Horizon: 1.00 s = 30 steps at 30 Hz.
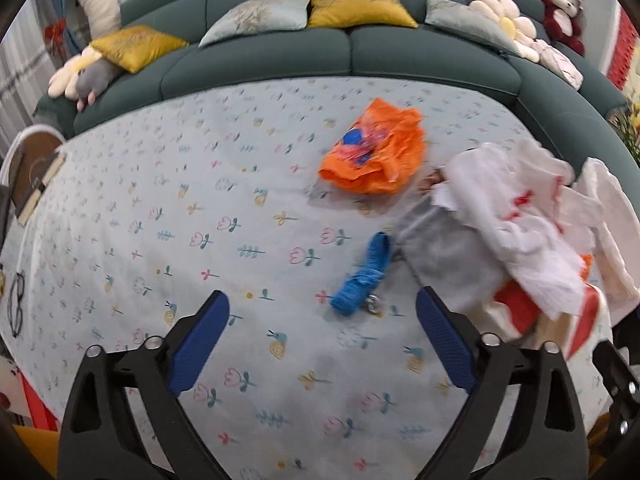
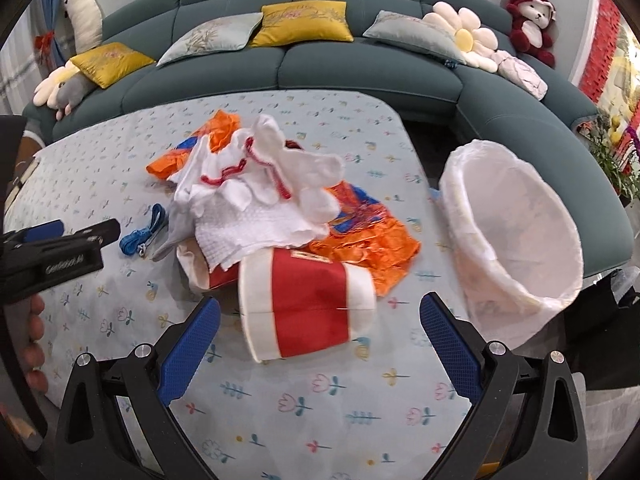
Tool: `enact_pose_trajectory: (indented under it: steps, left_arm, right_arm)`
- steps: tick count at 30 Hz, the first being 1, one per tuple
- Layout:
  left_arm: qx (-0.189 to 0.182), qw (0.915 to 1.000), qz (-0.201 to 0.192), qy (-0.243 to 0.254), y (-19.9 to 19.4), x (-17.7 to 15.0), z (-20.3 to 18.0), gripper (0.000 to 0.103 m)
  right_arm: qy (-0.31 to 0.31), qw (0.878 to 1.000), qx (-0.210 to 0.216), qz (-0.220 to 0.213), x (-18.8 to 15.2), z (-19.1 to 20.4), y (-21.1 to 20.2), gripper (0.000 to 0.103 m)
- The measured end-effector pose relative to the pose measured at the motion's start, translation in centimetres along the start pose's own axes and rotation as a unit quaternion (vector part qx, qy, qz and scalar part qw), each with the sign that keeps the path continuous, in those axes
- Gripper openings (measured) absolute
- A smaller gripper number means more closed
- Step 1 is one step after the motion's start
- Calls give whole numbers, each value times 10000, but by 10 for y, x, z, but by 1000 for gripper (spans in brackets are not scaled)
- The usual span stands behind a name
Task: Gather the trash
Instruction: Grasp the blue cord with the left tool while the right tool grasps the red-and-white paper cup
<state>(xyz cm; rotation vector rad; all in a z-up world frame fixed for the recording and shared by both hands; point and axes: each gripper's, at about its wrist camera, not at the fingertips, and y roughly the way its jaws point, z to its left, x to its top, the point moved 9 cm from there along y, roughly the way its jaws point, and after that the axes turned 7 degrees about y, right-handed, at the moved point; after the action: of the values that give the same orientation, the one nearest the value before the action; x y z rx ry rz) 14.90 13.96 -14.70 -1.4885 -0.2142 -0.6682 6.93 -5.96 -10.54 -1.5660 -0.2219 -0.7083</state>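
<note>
Two sets of jaws are in use, and both stand wide apart with nothing between the pads. My left gripper (image 1: 322, 310) hangs over the flowered surface (image 1: 160, 220); a blue cord (image 1: 362, 276) lies just ahead of its jaws, nearer the right one, and an orange wrapper (image 1: 374, 152) lies farther ahead. My right gripper (image 2: 320, 316) has a tipped red-and-white paper cup (image 2: 308, 304) directly ahead, between the jaw tips but untouched. White tissue (image 2: 260, 188) is piled beyond the cup. A lined bin (image 2: 516, 236) stands beyond the right jaw.
</note>
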Motion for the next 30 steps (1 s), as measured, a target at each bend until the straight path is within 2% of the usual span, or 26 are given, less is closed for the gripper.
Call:
enact_pose_trajectory:
  steps: [2,6,9,13,15,17,22,30]
  left_arm:
    - [-64,9999,71,-68,10,-1,3,78]
    - [-220,9996,163,-110,22,-4,0,76]
    - [-312,9992,245,28,31,-7,-7,70]
    - [-523,9980,366,14,43,-8,-12,51]
    - [-639,9972,383,21,44,-9,-15,39]
    - [-730,9966,389,9,44,-9,-19,22]
    - [-747,9968,284,-10,31,-8,-24,17]
    - [-760,9970,134,38,4,-7,-36,15]
  right_arm:
    - [-30,10000,10,38,0,5,5,95]
    - [-59,10000,42,63,3,12,11,95]
    - [-55,9999,59,65,8,16,14,95]
    - [-73,9999,62,58,11,20,18,95]
    - [-101,9999,29,68,10,20,20,95]
    - [-105,9999,-7,91,8,19,23,95]
    - [-62,9999,-90,127,4,13,28,95]
    - [22,9999,-76,123,-3,15,31,93]
